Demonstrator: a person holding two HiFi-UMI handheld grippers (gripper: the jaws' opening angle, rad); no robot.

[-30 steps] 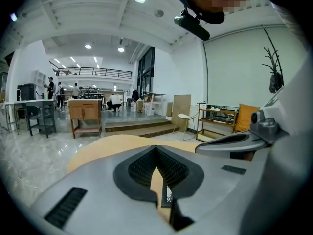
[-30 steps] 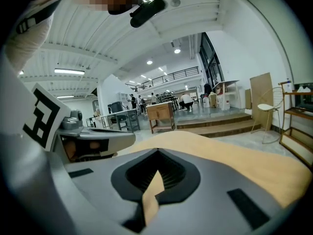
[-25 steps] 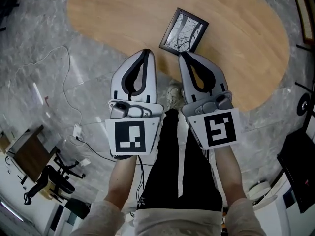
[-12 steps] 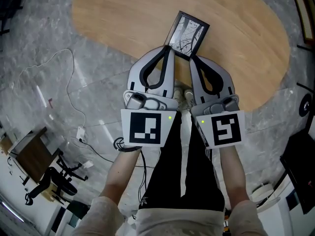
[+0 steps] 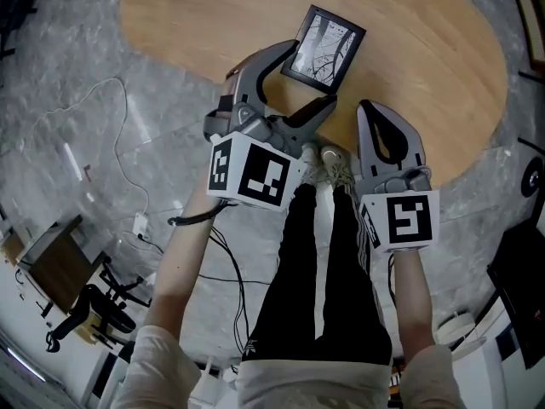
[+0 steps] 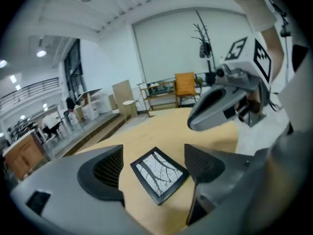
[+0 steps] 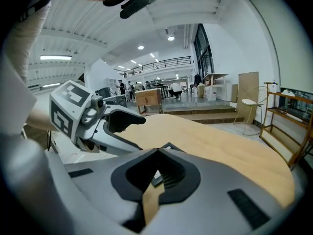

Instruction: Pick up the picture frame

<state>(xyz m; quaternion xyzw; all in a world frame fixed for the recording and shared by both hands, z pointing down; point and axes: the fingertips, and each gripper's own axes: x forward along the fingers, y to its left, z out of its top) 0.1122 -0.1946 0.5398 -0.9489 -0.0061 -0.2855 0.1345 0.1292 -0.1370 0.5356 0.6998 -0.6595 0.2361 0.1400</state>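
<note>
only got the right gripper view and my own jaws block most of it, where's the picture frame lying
observer: the picture frame lies flat on the wooden table, ahead and to the left of your shut right gripper.
operator: is the left gripper on it
observer: no. The left gripper has its jaws opening, with the frame lined up in the gap between them and the pads not touching it.
</note>
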